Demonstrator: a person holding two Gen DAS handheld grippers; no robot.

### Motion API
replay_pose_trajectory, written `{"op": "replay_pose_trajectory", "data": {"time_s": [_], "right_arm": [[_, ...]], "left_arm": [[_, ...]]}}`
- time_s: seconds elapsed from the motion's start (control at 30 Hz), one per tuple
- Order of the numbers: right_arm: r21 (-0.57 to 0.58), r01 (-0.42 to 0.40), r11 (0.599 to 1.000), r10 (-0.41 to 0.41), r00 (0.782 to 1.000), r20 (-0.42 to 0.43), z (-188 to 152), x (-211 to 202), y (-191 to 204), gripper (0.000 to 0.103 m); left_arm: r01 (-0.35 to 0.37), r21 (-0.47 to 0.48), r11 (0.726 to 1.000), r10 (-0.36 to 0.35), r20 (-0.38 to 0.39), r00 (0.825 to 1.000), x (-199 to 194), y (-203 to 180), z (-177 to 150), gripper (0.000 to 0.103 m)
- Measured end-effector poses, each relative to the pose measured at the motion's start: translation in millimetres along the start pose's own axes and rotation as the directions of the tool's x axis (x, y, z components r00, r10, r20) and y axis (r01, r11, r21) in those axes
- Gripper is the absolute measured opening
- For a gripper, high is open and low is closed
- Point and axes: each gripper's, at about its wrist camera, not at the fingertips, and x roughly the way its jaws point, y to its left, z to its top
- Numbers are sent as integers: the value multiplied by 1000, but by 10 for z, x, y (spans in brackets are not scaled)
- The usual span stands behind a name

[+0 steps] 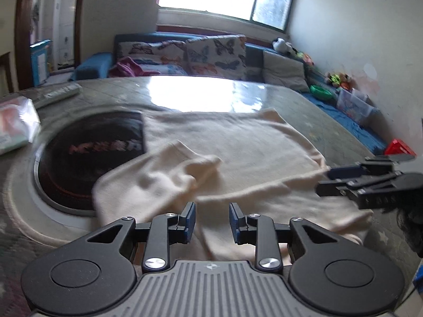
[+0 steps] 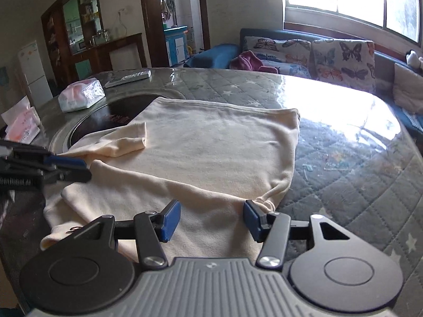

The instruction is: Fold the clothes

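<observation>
A cream T-shirt (image 1: pixel 238 153) (image 2: pixel 211 148) lies spread on the round table, one short sleeve (image 2: pixel 127 140) folded in over its body. My left gripper (image 1: pixel 212 220) hovers open over the shirt's near edge, nothing between its blue pads. In the left wrist view my right gripper (image 1: pixel 327 179) comes in from the right, low over the shirt's edge. My right gripper (image 2: pixel 212 220) is open above the near part of the shirt, its right pad (image 2: pixel 251 218) beside a bunched corner (image 2: pixel 267 202). The left gripper (image 2: pixel 79 169) shows at the left edge there.
The table (image 2: pixel 343 158) carries a quilted cover under glass with a dark round hotplate (image 1: pixel 87 158) partly under the shirt. Tissue packs (image 2: pixel 80 93) and a remote (image 2: pixel 129 76) lie at the far left. A sofa with butterfly cushions (image 2: pixel 330 52) stands beyond the table.
</observation>
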Motion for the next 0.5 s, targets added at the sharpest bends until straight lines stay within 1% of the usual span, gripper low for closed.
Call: {"op": "replay_pose_trajectory", "data": {"time_s": [0.1, 0.17, 0.3, 0.5], "right_arm": [[4, -19, 1000, 19, 1000, 9, 18, -38, 60, 54], [-4, -29, 1000, 29, 1000, 11, 17, -46, 112, 54], [-21, -27, 999, 27, 1000, -4, -9, -7, 186, 54], [-11, -37, 999, 37, 999, -29, -70, 50, 215, 54]], "left_arm": [[-38, 13, 999, 38, 20, 999, 46, 32, 120, 29], [-54, 51, 997, 53, 23, 998, 148, -17, 185, 29], [-67, 114, 991, 66, 15, 998, 379, -145, 234, 31], [-86, 202, 976, 87, 4, 996, 697, -309, 260, 32]]}}
